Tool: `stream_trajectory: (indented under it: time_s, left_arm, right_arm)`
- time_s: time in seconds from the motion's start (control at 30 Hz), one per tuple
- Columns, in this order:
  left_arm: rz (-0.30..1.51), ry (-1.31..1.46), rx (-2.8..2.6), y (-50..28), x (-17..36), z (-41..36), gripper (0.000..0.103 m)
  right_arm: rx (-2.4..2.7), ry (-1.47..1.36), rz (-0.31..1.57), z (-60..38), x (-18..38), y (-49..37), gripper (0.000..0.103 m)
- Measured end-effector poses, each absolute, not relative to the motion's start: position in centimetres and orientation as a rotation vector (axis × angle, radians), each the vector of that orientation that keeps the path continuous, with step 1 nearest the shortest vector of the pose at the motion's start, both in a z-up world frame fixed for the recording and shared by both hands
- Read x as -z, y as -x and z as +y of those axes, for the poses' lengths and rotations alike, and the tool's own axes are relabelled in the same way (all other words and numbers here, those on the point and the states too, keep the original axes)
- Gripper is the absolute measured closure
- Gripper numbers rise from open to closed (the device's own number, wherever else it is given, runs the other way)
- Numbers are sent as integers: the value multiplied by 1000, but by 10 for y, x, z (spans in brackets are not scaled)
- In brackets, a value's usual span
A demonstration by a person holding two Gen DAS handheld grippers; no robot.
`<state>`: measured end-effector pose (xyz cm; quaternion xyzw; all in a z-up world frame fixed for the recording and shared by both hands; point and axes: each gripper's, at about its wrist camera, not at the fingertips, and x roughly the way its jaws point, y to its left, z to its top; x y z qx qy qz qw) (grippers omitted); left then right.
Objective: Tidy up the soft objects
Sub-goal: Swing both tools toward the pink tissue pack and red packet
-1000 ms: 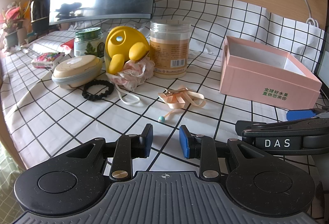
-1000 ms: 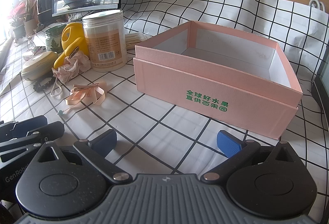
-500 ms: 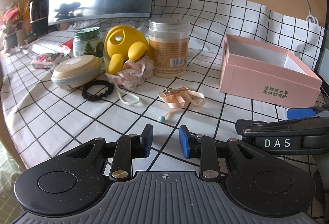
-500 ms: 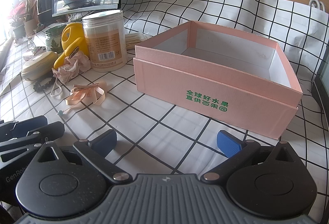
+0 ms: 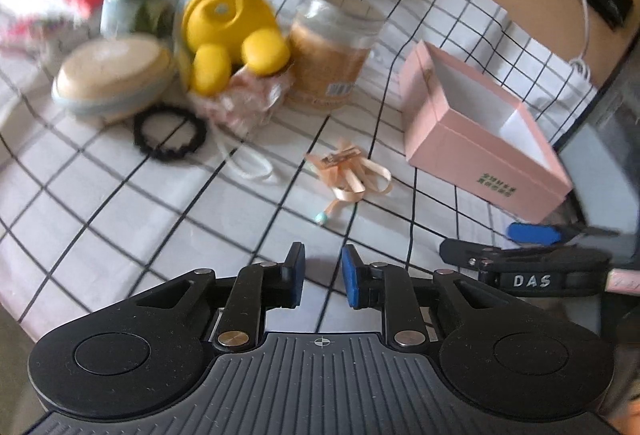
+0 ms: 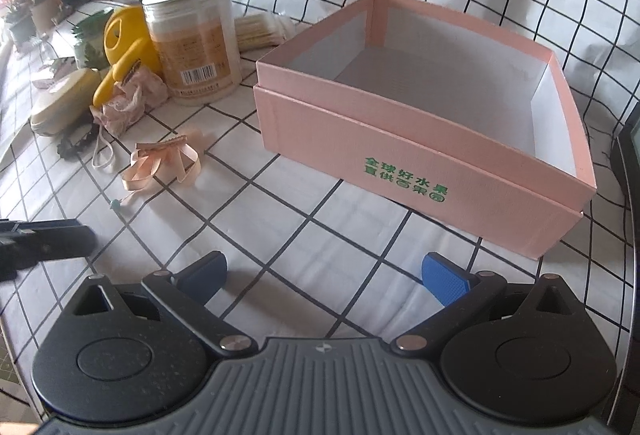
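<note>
Nothing is picked up yet: the left gripper (image 5: 322, 277), its jaws closing on nothing, must reach the peach ribbon bow (image 5: 349, 174) at twelve o'clock, then carry it to the empty pink cardboard box (image 6: 424, 151), while the right gripper (image 6: 325, 280) waits wide apart.

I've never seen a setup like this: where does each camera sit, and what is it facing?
Left wrist: on the left gripper, jaws closing on nothing, facing ribbon bow and clutter; right gripper shows.
Right wrist: on the open right gripper, facing the empty pink box; left gripper's tip at the left edge.
Both share bow, box, jar.
</note>
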<state>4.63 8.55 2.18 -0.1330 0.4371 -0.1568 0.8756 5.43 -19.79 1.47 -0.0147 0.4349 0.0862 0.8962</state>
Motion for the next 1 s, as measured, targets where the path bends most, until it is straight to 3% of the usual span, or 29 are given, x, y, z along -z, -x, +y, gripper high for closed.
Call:
stream_trajectory:
  time_s: [0.1,0.2,0.3,0.53,0.57,0.6,0.67,0.73,0.83,1.0]
  left_arm:
    - [940,376,392,-58,-31,121,79]
    - [842,349,329,-69,-53,170,79]
    - [772,311,132,-98,-70,223,78]
    - [783,568,-99,-163,-59,339,78]
    - [779,575,-94,-169,-58,351,78]
    - [780,578,-85,-174,-59,362,78]
    - [799,580,-54,-185,-56,383,78]
    - [810,603,-35,-188,-53,400,78]
    - [828,650,-35,-184,-45,423,78]
    - [865,730,17,-183,-31,442,78]
  right_arm:
    - [-181,41,980,-184,-21,-60,0]
    - [-141,101,993,-160,-38,-64,0]
    - [-127,125,907,-137,-78,-64,0]
    - [-236,287,677,-13,-182,-126,3]
    - [-265,311,695,16,-190,-148,16]
    - [-307,317,719,39,-192,-165,39]
    - [-431,330,791,93,-190,-203,69]
    - [-522,333,859,142,-177,-234,72]
    - [-586,349,951,202,-147,-270,86]
    - [-551,503,948,266,-103,-292,87]
